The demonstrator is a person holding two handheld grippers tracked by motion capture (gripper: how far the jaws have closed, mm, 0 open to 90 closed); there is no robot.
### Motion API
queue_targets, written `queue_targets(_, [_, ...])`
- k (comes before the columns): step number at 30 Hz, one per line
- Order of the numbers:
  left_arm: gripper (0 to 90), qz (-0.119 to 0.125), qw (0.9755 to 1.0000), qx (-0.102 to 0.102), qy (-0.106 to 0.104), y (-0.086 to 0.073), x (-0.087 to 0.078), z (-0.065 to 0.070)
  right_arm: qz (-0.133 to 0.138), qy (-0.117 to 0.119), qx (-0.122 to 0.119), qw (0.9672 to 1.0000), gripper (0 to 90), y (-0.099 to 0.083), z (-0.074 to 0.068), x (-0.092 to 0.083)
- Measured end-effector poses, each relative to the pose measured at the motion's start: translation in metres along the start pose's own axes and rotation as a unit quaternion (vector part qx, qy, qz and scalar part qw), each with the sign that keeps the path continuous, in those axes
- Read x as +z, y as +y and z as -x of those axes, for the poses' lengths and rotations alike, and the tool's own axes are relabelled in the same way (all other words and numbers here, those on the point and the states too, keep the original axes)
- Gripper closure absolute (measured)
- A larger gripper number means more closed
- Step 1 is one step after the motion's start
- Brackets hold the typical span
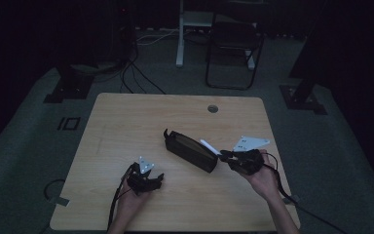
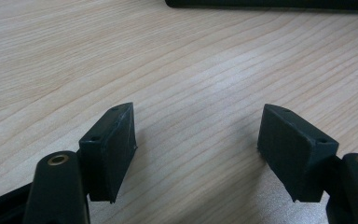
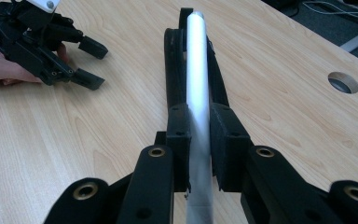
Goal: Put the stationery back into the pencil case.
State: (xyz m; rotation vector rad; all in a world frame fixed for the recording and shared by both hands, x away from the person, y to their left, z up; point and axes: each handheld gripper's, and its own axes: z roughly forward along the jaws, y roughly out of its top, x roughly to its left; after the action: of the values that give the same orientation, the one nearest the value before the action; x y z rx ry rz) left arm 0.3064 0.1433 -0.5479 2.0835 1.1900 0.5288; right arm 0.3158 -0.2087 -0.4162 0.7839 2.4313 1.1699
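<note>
Dim room, wooden table (image 1: 126, 126): right gripper (image 1: 225, 155) clamps white tube (image 3: 199, 93); left gripper (image 2: 196, 140) jaws apart.

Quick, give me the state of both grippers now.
Left gripper: open, nothing between its jaws.
Right gripper: closed on a white pen above the black case.

A slim white pen (image 3: 199, 88) is clamped between two black pads, pointing over a long black pencil case (image 1: 191, 150). The case lies open, diagonally on the table middle.
</note>
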Motion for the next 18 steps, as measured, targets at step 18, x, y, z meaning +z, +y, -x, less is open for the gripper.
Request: queue_targets(18, [28.3,0.001,1.0,0.0,0.0,-0.0001,0.0001,0.0001,0.003,-0.002,0.006,1.0,78.6,0.0033,0.0099,0.0071])
